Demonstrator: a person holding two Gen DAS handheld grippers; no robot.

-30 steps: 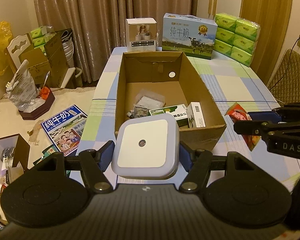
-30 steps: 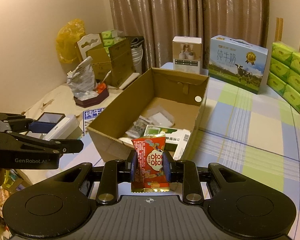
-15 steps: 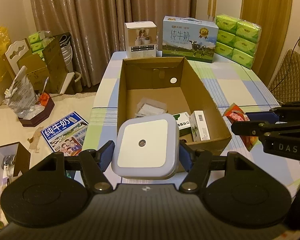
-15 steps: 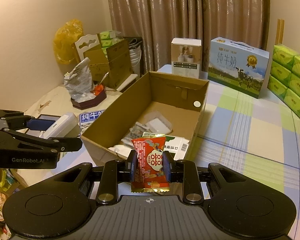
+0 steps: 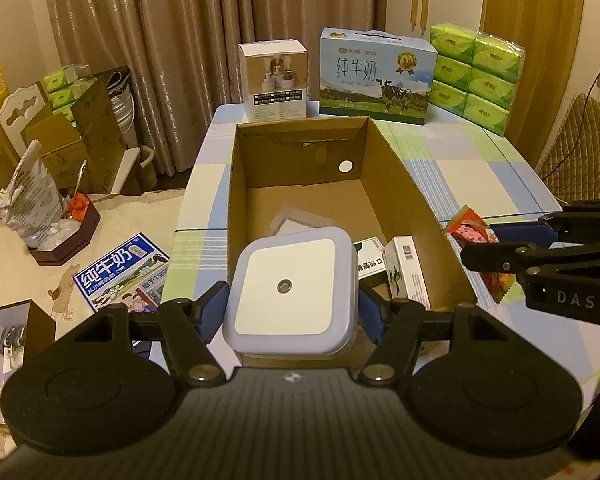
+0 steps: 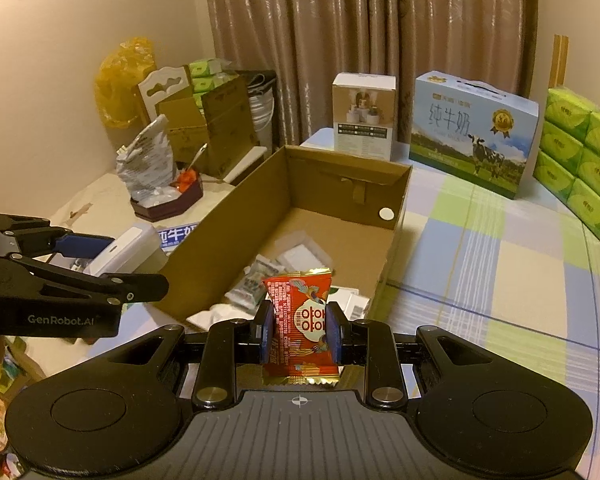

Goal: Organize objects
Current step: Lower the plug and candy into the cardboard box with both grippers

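two things are held up right now, one in each gripper. the left gripper has its pads pressed on both sides of a light — a flat white square with soft corners and a small dot in the middle. the right gripper has its pads squeezed tight on a red snack, which stands up straight between them.

both things hang over the near end of the box, an open brown one on the checked table. a few small packs already lie on the box floor at the near end. the far end of the floor is bare.

i think the step now is to bring both things in over the box and put them down inside. to do it well, go in a bit more so each thing is well past the near wall, not above its edge. then go down low before letting go, so nothing bounces out. the light is wide and looks hard — the bare floor past the packs would let it lie flat. the snack is thin and soft, so it can drop on the packs. keep the two grippers apart so they do not bump.
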